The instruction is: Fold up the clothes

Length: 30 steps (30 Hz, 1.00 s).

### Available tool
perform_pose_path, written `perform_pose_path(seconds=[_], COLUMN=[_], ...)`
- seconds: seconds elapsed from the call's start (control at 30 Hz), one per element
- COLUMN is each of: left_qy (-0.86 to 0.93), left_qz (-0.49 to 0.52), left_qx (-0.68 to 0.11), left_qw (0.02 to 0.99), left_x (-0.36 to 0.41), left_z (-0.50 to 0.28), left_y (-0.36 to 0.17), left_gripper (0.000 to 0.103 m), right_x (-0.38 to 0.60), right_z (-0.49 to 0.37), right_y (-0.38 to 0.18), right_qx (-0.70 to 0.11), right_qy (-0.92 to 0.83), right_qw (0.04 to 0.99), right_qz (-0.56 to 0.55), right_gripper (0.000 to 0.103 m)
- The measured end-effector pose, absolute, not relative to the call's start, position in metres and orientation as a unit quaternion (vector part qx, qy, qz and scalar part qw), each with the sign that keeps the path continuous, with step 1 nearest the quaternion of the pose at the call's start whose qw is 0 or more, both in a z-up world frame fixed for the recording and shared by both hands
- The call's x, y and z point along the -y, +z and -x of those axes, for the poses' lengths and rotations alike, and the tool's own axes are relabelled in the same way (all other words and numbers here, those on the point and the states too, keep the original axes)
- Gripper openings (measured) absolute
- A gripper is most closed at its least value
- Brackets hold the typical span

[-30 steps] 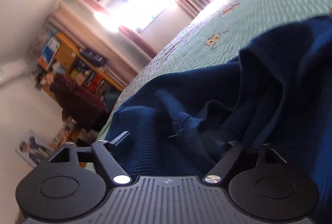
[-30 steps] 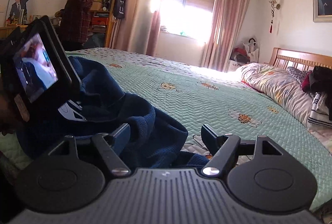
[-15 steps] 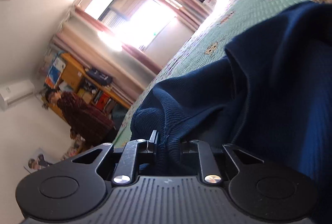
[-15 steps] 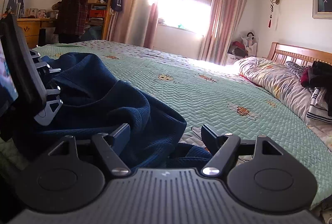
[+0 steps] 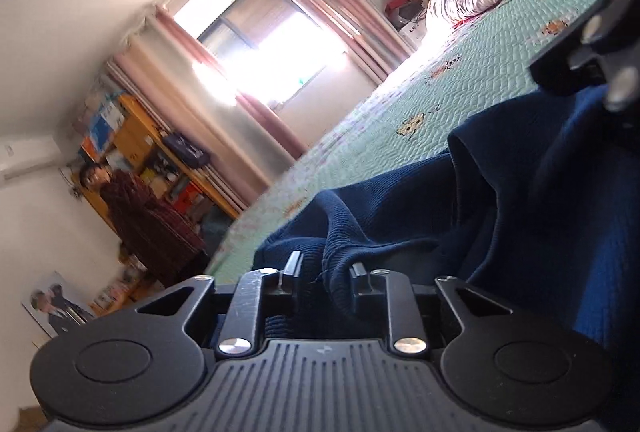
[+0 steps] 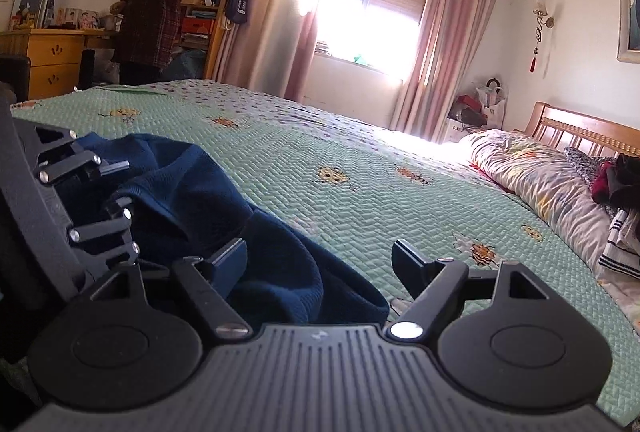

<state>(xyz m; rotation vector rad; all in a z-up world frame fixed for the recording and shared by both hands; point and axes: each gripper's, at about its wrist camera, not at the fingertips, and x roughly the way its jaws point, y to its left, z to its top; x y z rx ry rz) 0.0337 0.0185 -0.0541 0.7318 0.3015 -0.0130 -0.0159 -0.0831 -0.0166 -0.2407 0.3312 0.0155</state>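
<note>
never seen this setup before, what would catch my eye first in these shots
The crumpled navy knit garment heaped on the near left of the green quilted bedspread. The left gripper is shut on a fold of it, while the right gripper is open with the cloth's edge between its fingers. Behind, a blazing window with pink curtains, and a person in a plaid shirt by the shelves at the far left.

You have one navy sweater [image 6: 192, 191], one bed [image 6: 360, 167], two grippers [image 5: 326, 274] [image 6: 320, 264], and one bystander [image 6: 154, 3].
</note>
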Motion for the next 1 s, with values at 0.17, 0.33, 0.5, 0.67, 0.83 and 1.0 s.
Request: perform_pose_path(seconds=[0.17, 0.33, 0.5, 0.67, 0.83, 1.0], left_qy=[-0.052, -0.067, -0.072, -0.062, -0.056, -0.055], left_qz=[-0.328, -0.301, -0.267, -0.249, -0.237, -0.233], left_qx=[-0.181, -0.198, -0.207, -0.203, -0.175, -0.175], left_qw=[0.926, 0.930, 0.939, 0.945, 0.954, 0.955], left_x=[-0.033, -0.041, -0.043, -0.043, -0.040, -0.037], left_z=[-0.053, -0.065, -0.065, -0.062, -0.058, -0.058], left_y=[-0.052, -0.049, -0.044, -0.036, -0.018, -0.017], left_gripper=[0.046, 0.008, 0.006, 0.006, 0.006, 0.006], right_x=[0.086, 0.099, 0.089, 0.088, 0.099, 0.107], right_z=[0.013, 0.029, 0.033, 0.001, -0.017, -0.019], right_y=[-0.021, -0.044, -0.060, -0.069, -0.069, -0.065], right_qx=[-0.166, -0.196, -0.206, -0.231, -0.249, -0.263], right_qy=[-0.002, -0.016, -0.003, -0.009, 0.005, 0.027], right_qw=[0.980, 0.973, 0.964, 0.958, 0.962, 0.961], right_qz=[0.108, 0.119, 0.171, 0.167, 0.114, 0.078], right_gripper=[0.080, 0.080, 0.080, 0.081, 0.064, 0.004])
